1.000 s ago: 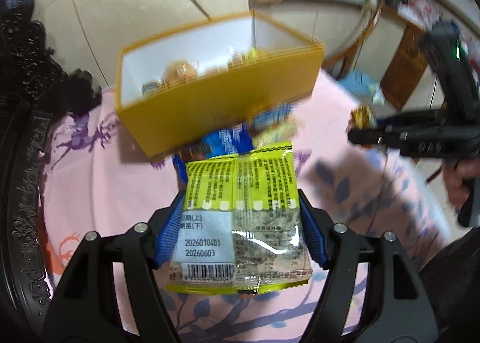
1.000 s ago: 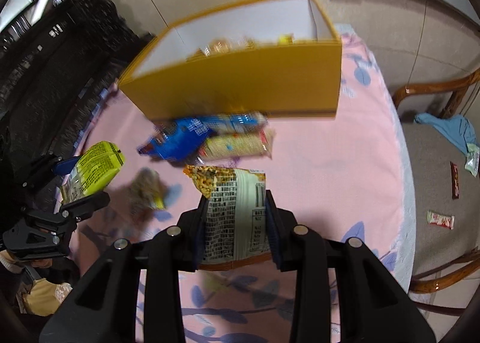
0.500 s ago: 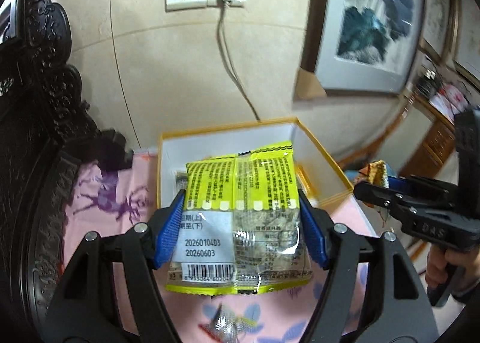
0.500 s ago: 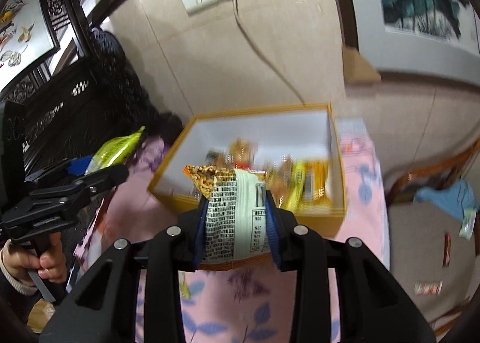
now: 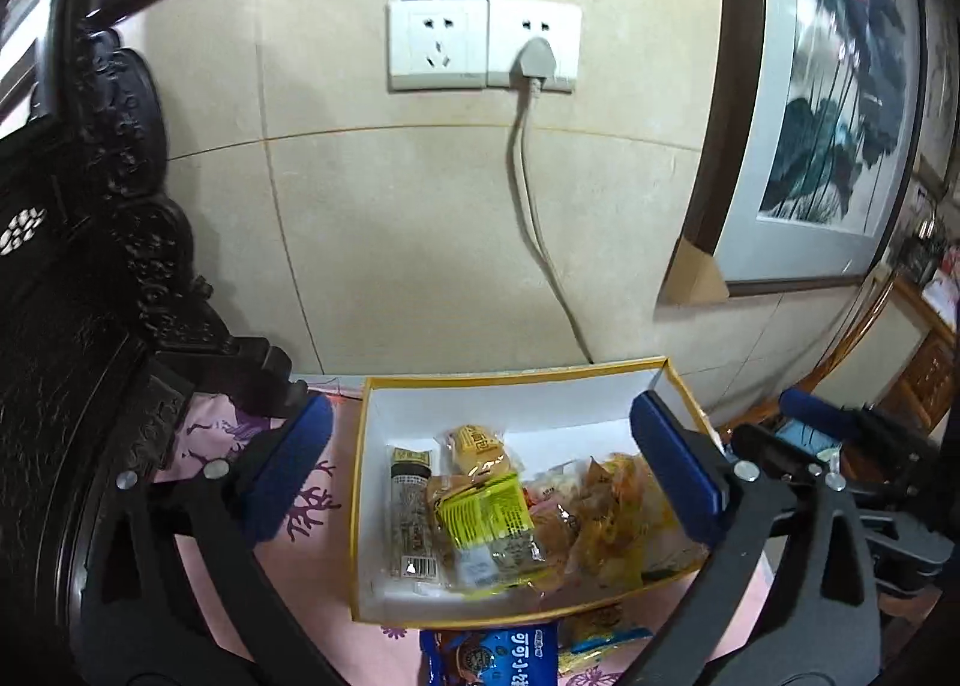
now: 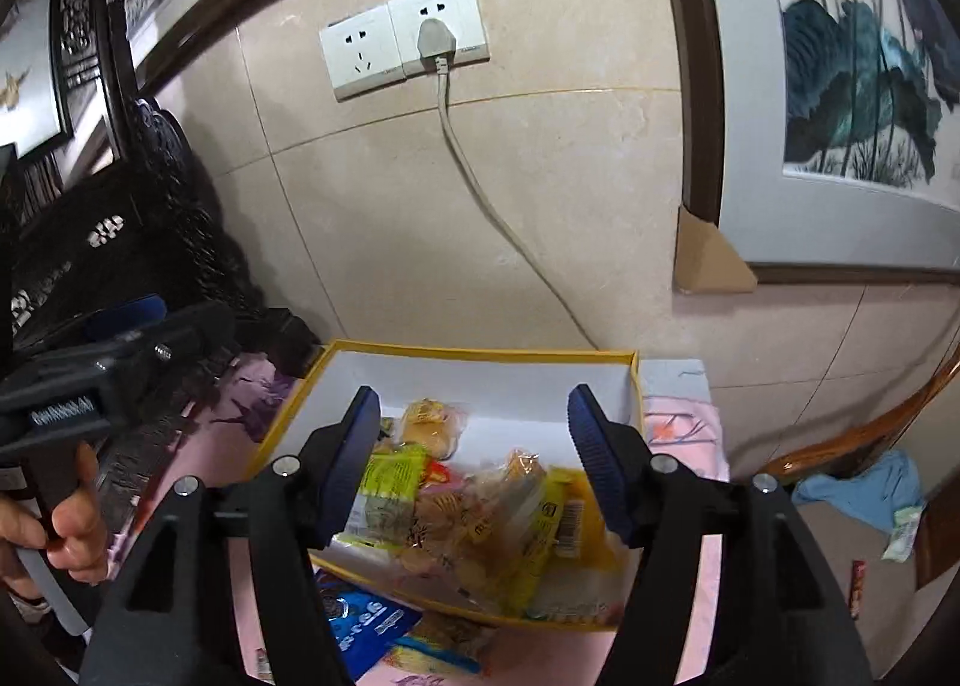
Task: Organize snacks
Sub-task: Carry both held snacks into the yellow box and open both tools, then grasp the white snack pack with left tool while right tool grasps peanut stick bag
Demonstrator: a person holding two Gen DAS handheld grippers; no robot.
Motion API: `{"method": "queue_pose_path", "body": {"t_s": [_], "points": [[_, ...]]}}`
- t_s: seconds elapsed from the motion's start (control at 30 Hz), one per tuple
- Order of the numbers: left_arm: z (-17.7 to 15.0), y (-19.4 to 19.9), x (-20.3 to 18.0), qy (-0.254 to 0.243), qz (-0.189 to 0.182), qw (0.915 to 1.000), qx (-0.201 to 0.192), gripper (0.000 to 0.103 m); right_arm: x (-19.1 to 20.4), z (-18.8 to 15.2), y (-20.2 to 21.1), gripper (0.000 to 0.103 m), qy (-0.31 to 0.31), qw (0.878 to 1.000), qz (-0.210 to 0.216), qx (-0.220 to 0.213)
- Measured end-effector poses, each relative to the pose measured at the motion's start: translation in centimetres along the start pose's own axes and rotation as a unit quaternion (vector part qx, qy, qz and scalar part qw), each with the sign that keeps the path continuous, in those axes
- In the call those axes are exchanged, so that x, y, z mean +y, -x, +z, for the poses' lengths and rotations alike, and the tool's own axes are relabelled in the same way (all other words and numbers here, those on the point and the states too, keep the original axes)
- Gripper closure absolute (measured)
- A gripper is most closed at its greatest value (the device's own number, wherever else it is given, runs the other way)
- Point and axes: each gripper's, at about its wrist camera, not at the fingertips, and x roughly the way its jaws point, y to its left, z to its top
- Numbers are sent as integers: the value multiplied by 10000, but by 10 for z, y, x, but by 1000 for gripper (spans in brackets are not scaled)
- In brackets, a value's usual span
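Left gripper (image 5: 480, 473) jaws just opened wide, nothing between the pads; right gripper (image 6: 474, 464) jaws likewise just opened, empty; both angled downward side by side, a hand (image 6: 57, 536) gripping the left handle.

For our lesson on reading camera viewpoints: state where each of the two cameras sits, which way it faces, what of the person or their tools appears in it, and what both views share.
Left wrist view: sits on the left gripper, looking down over its open, empty jaws into the yellow box; the right gripper shows at the right edge.
Right wrist view: sits on the right gripper, open and empty, facing the same box; the left gripper and the hand holding it show at left.
Shared: the box of snacks, blue snack packet, wall socket, framed painting.
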Motion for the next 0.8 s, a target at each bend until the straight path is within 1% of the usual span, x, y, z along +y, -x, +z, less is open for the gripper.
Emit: {"method": "queue_pose_path", "body": {"t_s": [0.1,0.13,0.27,0.3,0.33,0.37,0.4,0.47,0.53,0.57,0.6,0.63,0.67,0.73,0.77,0.8], "points": [[-18,13,7,98,56,9999,86,2,-8,-30,8,37,-238,9994,140,208],[-29,18,10,154,44,9998,119,2,-8,-38,10,37,-285,9990,176,279],[-78,34,19,178,113,9989,413,2,-11,-93,17,37,-415,9954,268,824],[-90,36,21,159,128,9986,492,2,-10,-112,19,37,-401,9938,281,1001],[-108,40,23,142,110,9979,629,2,-9,-125,19,37,-363,9925,299,1131],[-119,42,25,130,92,9973,713,2,-6,-142,19,37,-251,9906,326,1305],[-136,45,26,93,86,9962,863,2,-2,-153,18,37,-128,9893,349,1407],[-158,51,28,-25,109,9947,1022,2,8,-170,19,37,307,9867,443,1531],[-183,59,28,-170,129,9925,1203,2,25,-184,21,37,1104,9814,591,1453],[-191,62,29,-191,113,9917,1268,2,34,-187,19,37,1554,9753,668,1418],[-199,65,29,-206,99,9907,1344,2,39,-188,17,37,1845,9700,723,1405],[-208,68,30,-189,95,9896,1424,2,49,-191,13,37,2377,9579,834,1379],[-215,71,32,-155,75,9889,1473,2,54,-190,9,37,2609,9513,898,1372],[-227,76,36,-56,93,9874,1576,2,67,-193,-6,37,3362,9250,1071,1409],[-231,75,37,-5,90,9868,1615,2,70,-194,-12,37,3584,9160,1096,1432],[-236,77,39,79,62,9860,1667,2,73,-195,-22,37,3844,9042,1128,1482]]}}
